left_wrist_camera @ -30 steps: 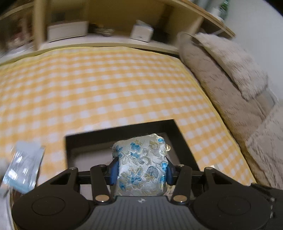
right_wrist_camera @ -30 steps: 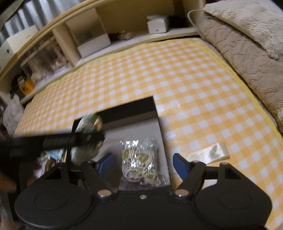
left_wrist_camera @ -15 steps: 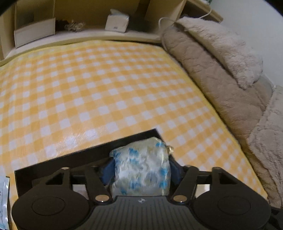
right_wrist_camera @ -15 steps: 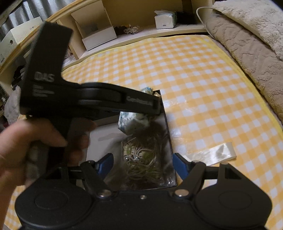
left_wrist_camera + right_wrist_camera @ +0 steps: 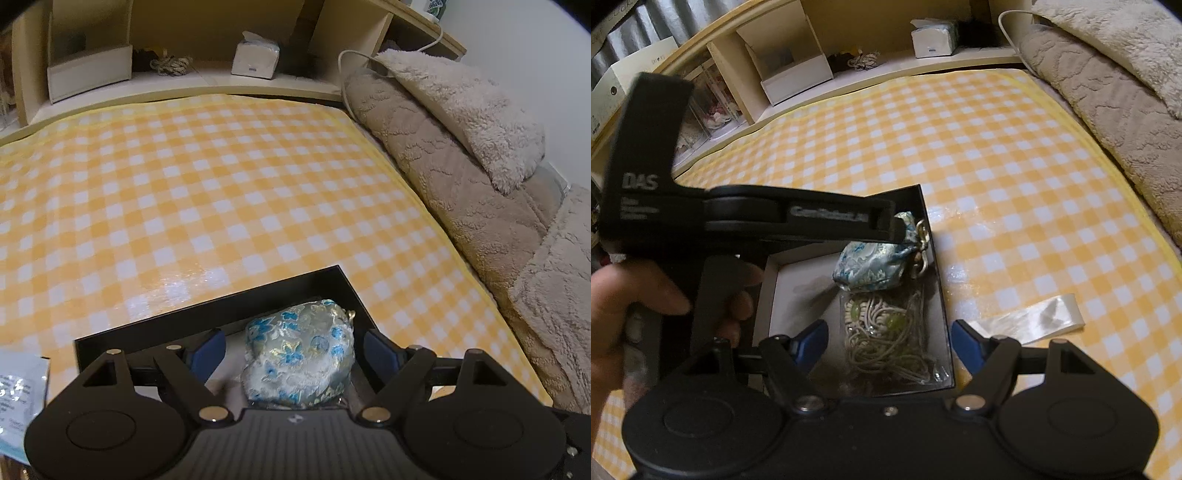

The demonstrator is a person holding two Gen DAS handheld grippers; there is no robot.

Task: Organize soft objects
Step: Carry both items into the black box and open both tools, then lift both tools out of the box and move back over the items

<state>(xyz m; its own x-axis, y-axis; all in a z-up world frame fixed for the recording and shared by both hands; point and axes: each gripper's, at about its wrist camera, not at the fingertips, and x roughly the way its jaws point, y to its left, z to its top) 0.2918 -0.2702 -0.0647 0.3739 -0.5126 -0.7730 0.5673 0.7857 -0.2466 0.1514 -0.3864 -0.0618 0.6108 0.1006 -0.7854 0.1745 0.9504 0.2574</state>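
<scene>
A black box (image 5: pixel 929 221) with a pale floor sits on the yellow-checked counter (image 5: pixel 184 192); we find two things in it. The brocade pouch (image 5: pixel 299 362), silver with blue flowers and a gold clasp, lies in the far right corner. A clear bag of cord (image 5: pixel 890 332) with green beads lies just in front of it, along the right wall, and the two touch. In the left wrist view, the left claw (image 5: pixel 293 350) has just been opening: its blue pads (image 5: pixel 207 350) stand spread on either side of the pouch with a gap at each side, so the pouch rests free on the box floor between them. The right claw (image 5: pixel 890 341) is also spread, its pads clear of the cord bag below and between them, pinching nothing. The right wrist view alone shows the box floor, the cord bag, the person's left hand (image 5: pixel 635 314) around the left tool's handle, and a flat clear wrapper (image 5: pixel 1030 319) on the counter just right of the box. In this view, the left claw's tip meets the pouch's gathered neck, though we cannot tell whether they touch. The left wrist view alone shows a printed plastic packet (image 5: pixel 18 391) at its left edge, beside the box's near left corner. It also shows more of the fleecy beige blankets (image 5: pixel 461 155) along the counter's right side. Both views show the shelf (image 5: pixel 207 79) behind, which carries a tissue box (image 5: pixel 256 55), a coil of rope (image 5: pixel 171 64) and an open white bin (image 5: pixel 88 72).
</scene>
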